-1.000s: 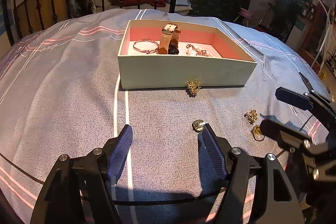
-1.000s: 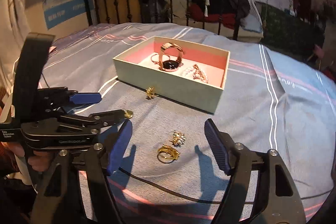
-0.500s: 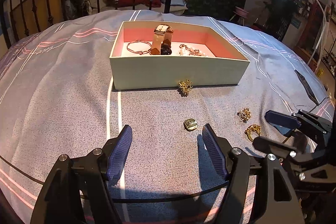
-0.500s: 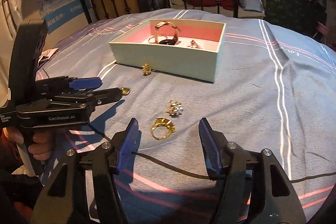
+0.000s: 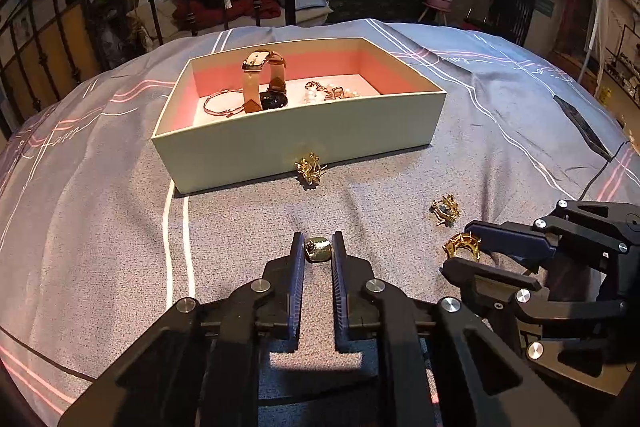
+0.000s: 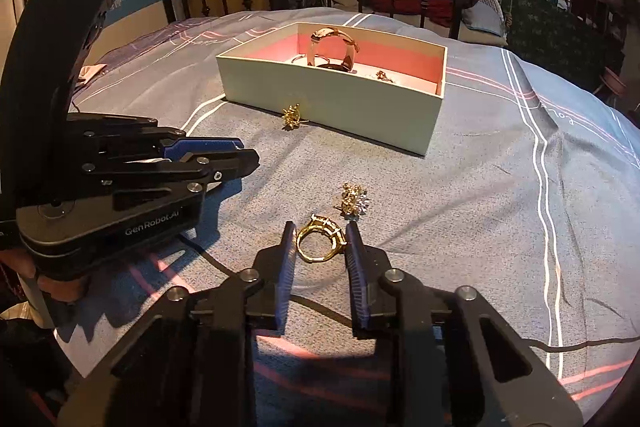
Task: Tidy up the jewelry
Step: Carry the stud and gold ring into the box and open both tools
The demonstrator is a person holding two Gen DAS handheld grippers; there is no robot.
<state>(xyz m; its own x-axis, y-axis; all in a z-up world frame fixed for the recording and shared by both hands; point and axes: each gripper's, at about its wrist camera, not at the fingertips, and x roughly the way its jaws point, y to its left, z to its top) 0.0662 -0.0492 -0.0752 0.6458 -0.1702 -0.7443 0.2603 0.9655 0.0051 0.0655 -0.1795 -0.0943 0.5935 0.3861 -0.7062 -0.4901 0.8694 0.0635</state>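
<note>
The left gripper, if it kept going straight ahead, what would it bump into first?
The left gripper, shut on a small gold piece, angles down, so probably the bedspread first, with the box beyond.

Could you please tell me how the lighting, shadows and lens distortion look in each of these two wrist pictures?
Left wrist view: dim warm light, a bright lamp glare at top right, the bed bulging from fisheye curvature, the box sharp. Right wrist view: the same bulge, a dark shadow on the cover below the left gripper, and the gold ring glinting, in focus.
</note>
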